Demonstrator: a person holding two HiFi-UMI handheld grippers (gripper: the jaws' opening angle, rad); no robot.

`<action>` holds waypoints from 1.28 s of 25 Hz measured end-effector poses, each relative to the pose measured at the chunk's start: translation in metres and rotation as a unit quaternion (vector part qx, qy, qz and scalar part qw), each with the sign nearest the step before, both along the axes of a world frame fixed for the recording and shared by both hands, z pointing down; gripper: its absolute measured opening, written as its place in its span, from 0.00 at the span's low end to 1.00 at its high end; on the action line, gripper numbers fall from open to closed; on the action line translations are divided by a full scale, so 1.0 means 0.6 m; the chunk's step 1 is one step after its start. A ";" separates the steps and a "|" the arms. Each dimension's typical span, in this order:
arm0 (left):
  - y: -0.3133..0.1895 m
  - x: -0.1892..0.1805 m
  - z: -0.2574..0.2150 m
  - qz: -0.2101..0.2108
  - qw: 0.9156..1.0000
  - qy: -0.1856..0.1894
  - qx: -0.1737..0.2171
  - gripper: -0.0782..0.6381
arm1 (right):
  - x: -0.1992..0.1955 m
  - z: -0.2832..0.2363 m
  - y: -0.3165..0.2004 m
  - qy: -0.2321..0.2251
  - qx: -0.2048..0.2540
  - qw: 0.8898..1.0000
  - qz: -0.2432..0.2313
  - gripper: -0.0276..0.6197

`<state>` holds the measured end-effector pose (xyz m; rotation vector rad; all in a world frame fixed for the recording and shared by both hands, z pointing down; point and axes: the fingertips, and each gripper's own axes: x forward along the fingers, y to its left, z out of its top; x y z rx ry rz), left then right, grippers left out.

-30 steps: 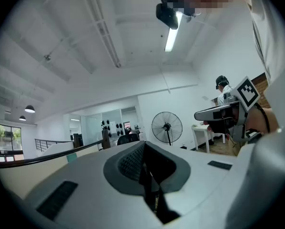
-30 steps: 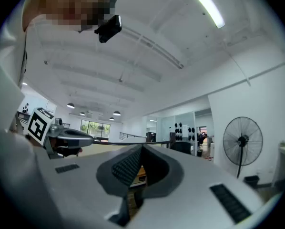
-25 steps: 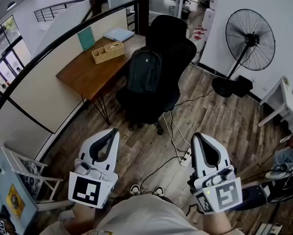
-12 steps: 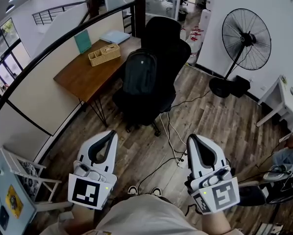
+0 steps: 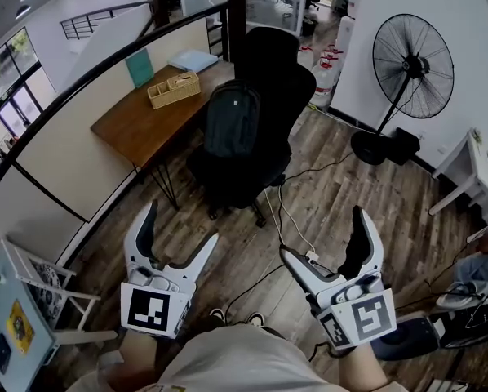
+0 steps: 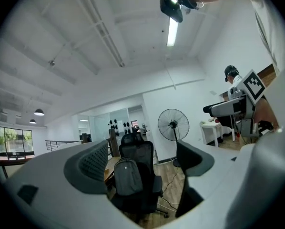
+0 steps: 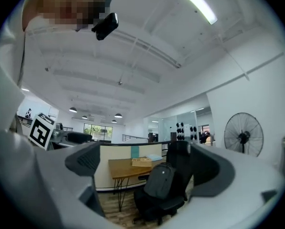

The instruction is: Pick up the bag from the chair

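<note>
A dark grey backpack (image 5: 232, 121) stands upright on the seat of a black office chair (image 5: 260, 80), leaning on its backrest. It also shows as the backpack (image 6: 127, 176) between the left jaws and the backpack (image 7: 162, 180) between the right jaws. My left gripper (image 5: 177, 230) is held low at the view's bottom left, open and empty. My right gripper (image 5: 324, 237) is at the bottom right, open and empty too. Both stand well short of the chair.
A wooden desk (image 5: 138, 121) with a wicker basket (image 5: 174, 89) stands left of the chair, against a partition. A large pedestal fan (image 5: 411, 62) stands to the right. Cables and a power strip (image 5: 309, 259) lie on the wooden floor between me and the chair.
Both grippers have gone from shut to open, their jaws spread wide. The view has barely shifted towards the chair.
</note>
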<state>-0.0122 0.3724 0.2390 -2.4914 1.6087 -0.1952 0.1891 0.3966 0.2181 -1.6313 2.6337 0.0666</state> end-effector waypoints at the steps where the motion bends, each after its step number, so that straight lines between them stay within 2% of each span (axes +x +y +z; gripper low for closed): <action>1: 0.002 0.005 0.000 -0.002 1.000 -0.002 0.001 0.71 | 0.008 0.001 0.001 0.000 0.003 1.000 0.003 0.96; 10: 0.004 0.033 0.024 -0.013 1.000 -0.006 -0.023 0.71 | 0.033 0.014 -0.010 -0.005 0.005 1.000 -0.001 0.97; 15: -0.009 0.030 0.016 -0.025 1.000 0.002 -0.008 0.71 | 0.029 0.027 -0.032 0.005 0.002 1.000 -0.012 0.96; 23: -0.066 0.000 0.023 -0.030 0.999 0.019 -0.005 0.70 | 0.007 0.043 -0.097 0.007 -0.006 1.000 -0.009 0.96; 32: -0.192 -0.071 0.039 -0.035 0.999 0.027 -0.012 0.70 | -0.057 0.054 -0.225 0.013 -0.013 1.000 -0.008 0.96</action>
